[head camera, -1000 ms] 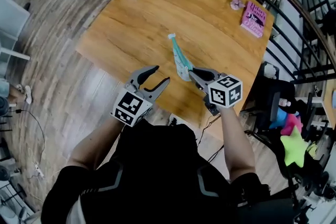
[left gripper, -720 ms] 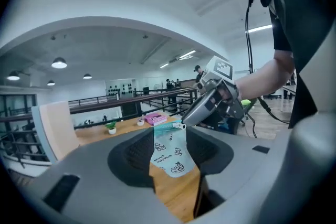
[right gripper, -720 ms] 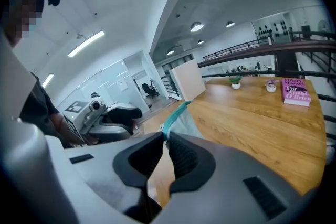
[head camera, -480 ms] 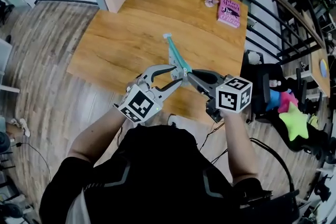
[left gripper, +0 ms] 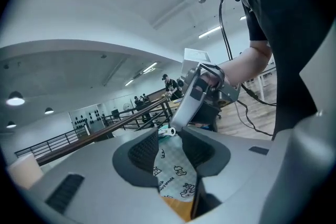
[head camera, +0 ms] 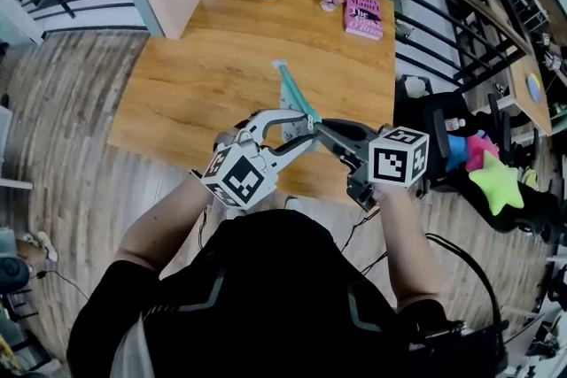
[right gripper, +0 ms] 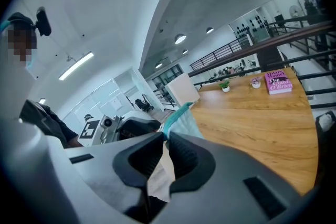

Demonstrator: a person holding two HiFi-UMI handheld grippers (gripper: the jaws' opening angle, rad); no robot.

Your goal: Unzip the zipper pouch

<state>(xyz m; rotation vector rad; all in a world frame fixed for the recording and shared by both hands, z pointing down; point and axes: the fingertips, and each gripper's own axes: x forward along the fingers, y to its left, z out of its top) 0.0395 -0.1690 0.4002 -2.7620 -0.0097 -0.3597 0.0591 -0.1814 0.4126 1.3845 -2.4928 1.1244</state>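
Right gripper (right gripper: 165,139) is clamped on one end of the zipper pouch (head camera: 297,97) and holds it above the near edge of the counter (head camera: 204,75), at frame centre in the head view. Left gripper (left gripper: 169,136) has just been closing. Its jaws stand partly apart, the pouch's printed fabric lies between them, and the pads are not pressing on it.

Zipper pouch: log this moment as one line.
pouch: held up | right tongs: shut on pouch | left tongs: just been closing, pouch between, not yet clamped
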